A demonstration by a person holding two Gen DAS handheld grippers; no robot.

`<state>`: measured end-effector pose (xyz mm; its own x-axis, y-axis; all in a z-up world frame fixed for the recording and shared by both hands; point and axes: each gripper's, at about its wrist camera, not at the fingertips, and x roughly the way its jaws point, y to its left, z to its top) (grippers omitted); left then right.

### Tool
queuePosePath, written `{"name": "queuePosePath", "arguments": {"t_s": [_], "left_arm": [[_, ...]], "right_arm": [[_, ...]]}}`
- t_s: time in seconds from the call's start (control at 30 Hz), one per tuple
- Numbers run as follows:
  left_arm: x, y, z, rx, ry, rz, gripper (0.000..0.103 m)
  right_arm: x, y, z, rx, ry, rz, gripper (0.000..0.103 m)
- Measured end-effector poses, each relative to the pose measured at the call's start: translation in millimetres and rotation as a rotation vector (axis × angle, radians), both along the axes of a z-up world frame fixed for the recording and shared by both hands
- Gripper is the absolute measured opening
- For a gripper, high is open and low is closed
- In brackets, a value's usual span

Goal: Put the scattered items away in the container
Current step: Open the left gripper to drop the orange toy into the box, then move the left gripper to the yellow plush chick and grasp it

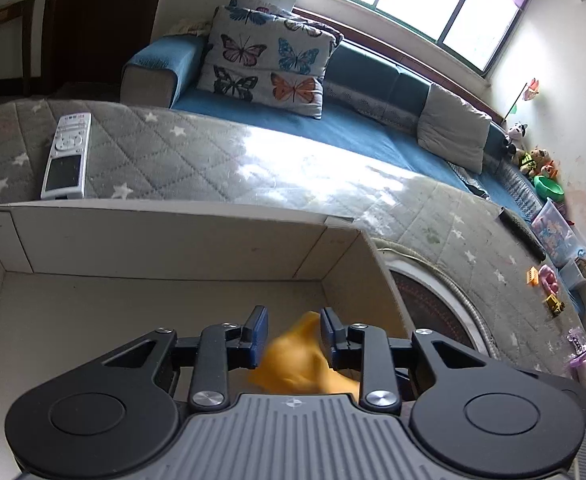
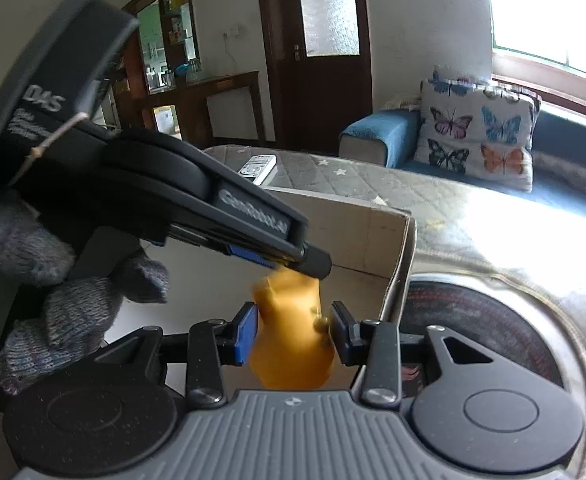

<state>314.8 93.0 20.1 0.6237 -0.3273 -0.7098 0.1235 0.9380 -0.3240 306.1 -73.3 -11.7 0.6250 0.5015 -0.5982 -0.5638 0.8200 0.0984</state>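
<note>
Two wrist views, both set close above the box and aimed forward along the claws.

The left view is taken from over the box (image 1: pixel 165 240), facing the sofa (image 1: pixel 373 128) and window (image 1: pixel 413 4), with the remote (image 1: pixel 67 156) seen beyond the far wall. The right view is taken from the box's (image 2: pixel 369 232) right corner, facing the door (image 2: pixel 317 52). Shared by both are the box, the remote (image 2: pixel 258 167), the butterfly pillow (image 1: pixel 269 64) (image 2: pixel 477 132) and the orange toy (image 1: pixel 297 360) (image 2: pixel 289 332).
</note>
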Motion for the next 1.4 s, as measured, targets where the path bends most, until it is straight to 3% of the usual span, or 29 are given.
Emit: {"name": "queuePosePath", "arguments": {"t_s": [0.4,0.9,1.0,1.17,1.23,1.4], "left_arm": [[-25.8,1.9,16.0,0.017,-0.039,0.017,0.031],[-102.9,-12.2,38.0,0.027,-0.088,0.017,0.031],[-122.2,-16.4,40.5,0.025,-0.101,0.013,0.031],[-153.4,-22.5,39.8,0.020,-0.111,0.002,0.031],[-166.7,-23.8,38.4,0.018,-0.113,0.001,0.031],[-200.4,-24.2,34.4,0.004,-0.115,0.006,0.031]], "right_arm": [[-20.7,-1.1,10.2,-0.008,-0.022,0.012,0.040],[-104.9,-39.3,29.7,0.004,-0.064,0.020,0.041],[-121.2,-48.6,29.4,0.005,-0.062,0.017,0.049],[-145.9,-61.0,27.7,0.009,-0.056,0.026,0.052],[-158.1,-66.1,25.9,0.011,-0.054,0.029,0.060],[-177.5,-77.5,17.3,-0.001,-0.034,0.052,0.068]]}}
